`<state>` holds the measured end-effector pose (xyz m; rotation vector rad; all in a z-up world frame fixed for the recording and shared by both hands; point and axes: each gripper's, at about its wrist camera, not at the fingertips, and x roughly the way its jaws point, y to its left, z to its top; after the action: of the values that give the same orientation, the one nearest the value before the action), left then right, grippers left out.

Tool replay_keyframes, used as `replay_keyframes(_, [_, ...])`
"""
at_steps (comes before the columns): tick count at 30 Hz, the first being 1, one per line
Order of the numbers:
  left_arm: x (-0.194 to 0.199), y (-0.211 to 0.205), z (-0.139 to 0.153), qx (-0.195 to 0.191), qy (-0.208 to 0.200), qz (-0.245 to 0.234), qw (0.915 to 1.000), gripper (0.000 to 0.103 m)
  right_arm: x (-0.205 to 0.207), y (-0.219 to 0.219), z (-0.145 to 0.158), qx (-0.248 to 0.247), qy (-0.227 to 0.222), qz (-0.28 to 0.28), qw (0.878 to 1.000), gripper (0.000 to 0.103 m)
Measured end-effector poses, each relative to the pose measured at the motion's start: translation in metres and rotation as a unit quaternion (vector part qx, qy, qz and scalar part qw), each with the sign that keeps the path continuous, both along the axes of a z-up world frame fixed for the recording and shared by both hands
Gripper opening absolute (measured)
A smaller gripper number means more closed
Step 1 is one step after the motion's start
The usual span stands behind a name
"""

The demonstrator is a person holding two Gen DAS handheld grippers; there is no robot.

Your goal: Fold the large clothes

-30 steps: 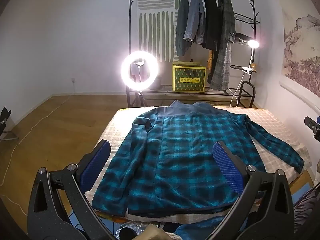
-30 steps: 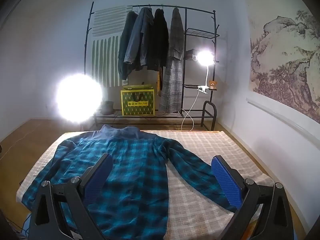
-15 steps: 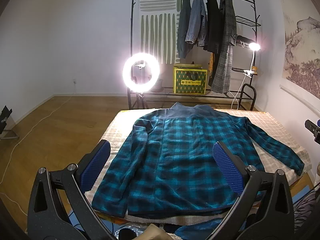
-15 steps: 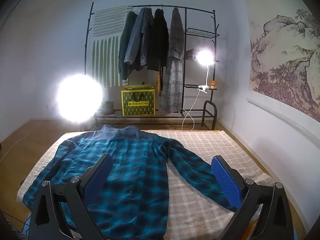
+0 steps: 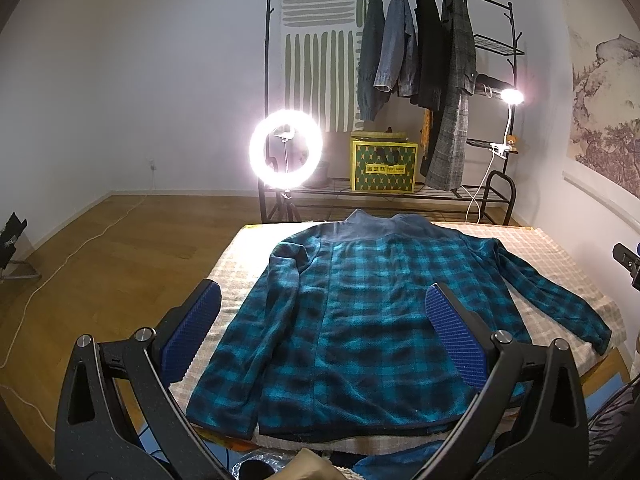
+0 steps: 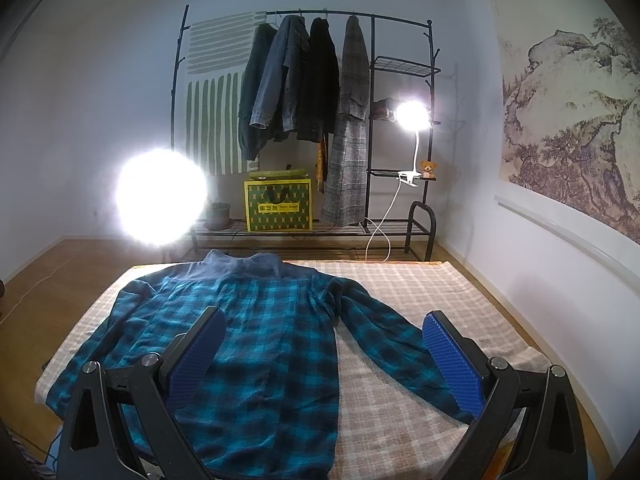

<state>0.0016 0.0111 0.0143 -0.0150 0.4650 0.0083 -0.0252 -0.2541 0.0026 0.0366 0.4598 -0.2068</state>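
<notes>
A teal and black plaid jacket (image 5: 372,312) lies flat, back up, on a table covered with a beige checked cloth (image 5: 556,248). Its blue collar (image 5: 384,228) points away from me. The left sleeve lies along the body, the right sleeve (image 6: 400,344) is spread out to the right. My left gripper (image 5: 322,328) is open and empty, held above the jacket's hem. My right gripper (image 6: 324,356) is open and empty, above the jacket's right side and sleeve. The jacket also shows in the right wrist view (image 6: 248,344).
A lit ring light (image 5: 286,151) stands behind the table's far left. A black clothes rack (image 5: 416,64) with hanging coats, a yellow box (image 5: 384,166) and a clip lamp (image 5: 512,96) stands against the back wall. Wooden floor (image 5: 100,248) lies to the left.
Both grippers have risen and tilted slightly, so the jacket sits a little lower in the views. The jacket has not moved. Both grippers stay open.
</notes>
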Motion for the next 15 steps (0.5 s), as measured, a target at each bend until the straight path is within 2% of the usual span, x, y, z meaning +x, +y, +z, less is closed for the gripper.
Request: replay_keyframes(15, [0.0014, 0.0002, 0.0026, 0.000, -0.004, 0.000, 1.0000, 0.103, 0.0019, -0.0005, 0.0031, 0.000, 0.000, 0.001, 1.000, 0.100])
